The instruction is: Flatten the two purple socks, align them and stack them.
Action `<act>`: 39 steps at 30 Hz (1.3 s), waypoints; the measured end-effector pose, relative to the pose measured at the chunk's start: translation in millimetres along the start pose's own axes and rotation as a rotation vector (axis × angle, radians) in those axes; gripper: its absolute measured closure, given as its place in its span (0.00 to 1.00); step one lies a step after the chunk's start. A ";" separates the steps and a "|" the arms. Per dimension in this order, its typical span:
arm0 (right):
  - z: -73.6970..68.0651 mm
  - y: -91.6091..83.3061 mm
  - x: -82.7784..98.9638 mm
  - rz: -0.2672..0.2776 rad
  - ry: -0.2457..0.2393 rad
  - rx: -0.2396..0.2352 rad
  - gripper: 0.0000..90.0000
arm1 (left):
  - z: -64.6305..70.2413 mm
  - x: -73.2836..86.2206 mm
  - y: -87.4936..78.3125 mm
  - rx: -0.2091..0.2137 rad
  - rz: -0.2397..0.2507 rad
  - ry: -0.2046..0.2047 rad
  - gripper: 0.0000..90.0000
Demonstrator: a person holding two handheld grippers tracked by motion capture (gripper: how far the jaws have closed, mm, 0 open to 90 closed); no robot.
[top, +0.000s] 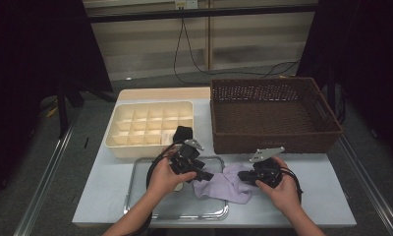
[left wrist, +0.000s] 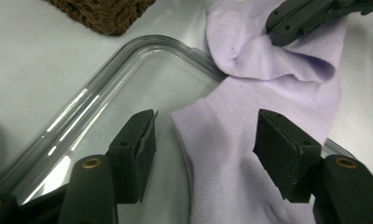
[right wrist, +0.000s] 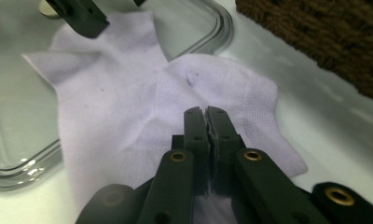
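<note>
The right tongs (right wrist: pixel 209 112) are pressed together over the pale lilac sock (top: pixel 224 182), and a thin fold of its fabric seems to be pinched between the pads, though the right gripper view does not show that for certain. The left tongs (left wrist: pixel 205 144) stand apart, one pad on each side of the sock's other end, neither pressing on it; the high view shows them (top: pixel 208 175) at the sock's left edge and the right tongs (top: pixel 242 177) at its right edge.

The sock lies crumpled and flat, partly inside a clear shallow tray (top: pixel 135 184) and partly spilling over the tray's right rim onto the bench (top: pixel 322 191). In the left gripper view the sock (left wrist: pixel 250 154) drapes across the tray's rounded rim (left wrist: pixel 142 44), with the right tongs' tip resting on its far part.

Behind the tray sits a cream divided organiser box (top: pixel 135 125), its small compartments open at the top, with a dark object at its near right corner that cannot be made out. To the right of that box stands a dark brown wicker basket (top: pixel 275 88), just behind the right hand (top: pixel 283 189). The left hand (top: pixel 165 179) is over the tray.
</note>
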State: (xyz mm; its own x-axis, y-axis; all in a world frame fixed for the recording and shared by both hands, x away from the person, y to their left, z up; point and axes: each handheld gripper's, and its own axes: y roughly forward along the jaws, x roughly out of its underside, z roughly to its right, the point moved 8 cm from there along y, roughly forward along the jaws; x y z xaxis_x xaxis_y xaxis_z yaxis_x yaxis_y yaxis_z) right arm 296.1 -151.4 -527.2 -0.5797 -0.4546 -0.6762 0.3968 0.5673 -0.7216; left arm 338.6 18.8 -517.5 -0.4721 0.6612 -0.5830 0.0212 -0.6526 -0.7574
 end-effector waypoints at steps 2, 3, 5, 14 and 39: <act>0.2 -3.8 -3.3 0.017 -0.008 -0.006 0.99 | 0.4 -0.1 0.3 -0.002 0.002 -0.004 0.43; -0.2 -5.4 -4.3 0.021 -0.005 -0.012 0.99 | 0.1 0.1 0.2 -0.001 -0.001 0.001 0.43; -0.7 -8.2 -5.4 0.026 -0.016 -0.024 0.99 | 0.4 0.2 0.8 0.006 0.002 0.000 0.43; 6.8 -19.7 -1.6 0.017 -0.017 -0.008 0.96 | 1.0 1.6 1.3 0.003 -0.004 -0.006 0.47; 28.8 11.7 -10.9 -0.007 0.074 0.095 0.93 | -3.5 2.8 -7.3 -0.020 0.003 -0.036 0.50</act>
State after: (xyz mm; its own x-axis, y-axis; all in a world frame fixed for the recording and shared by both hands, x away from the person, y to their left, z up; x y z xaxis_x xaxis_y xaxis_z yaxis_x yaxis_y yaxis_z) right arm 327.5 -159.5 -532.6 -0.6328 -0.4043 -0.6604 0.4561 0.4946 -0.7399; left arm 340.2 26.8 -514.7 -0.5035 0.6452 -0.5746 0.0401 -0.6469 -0.7616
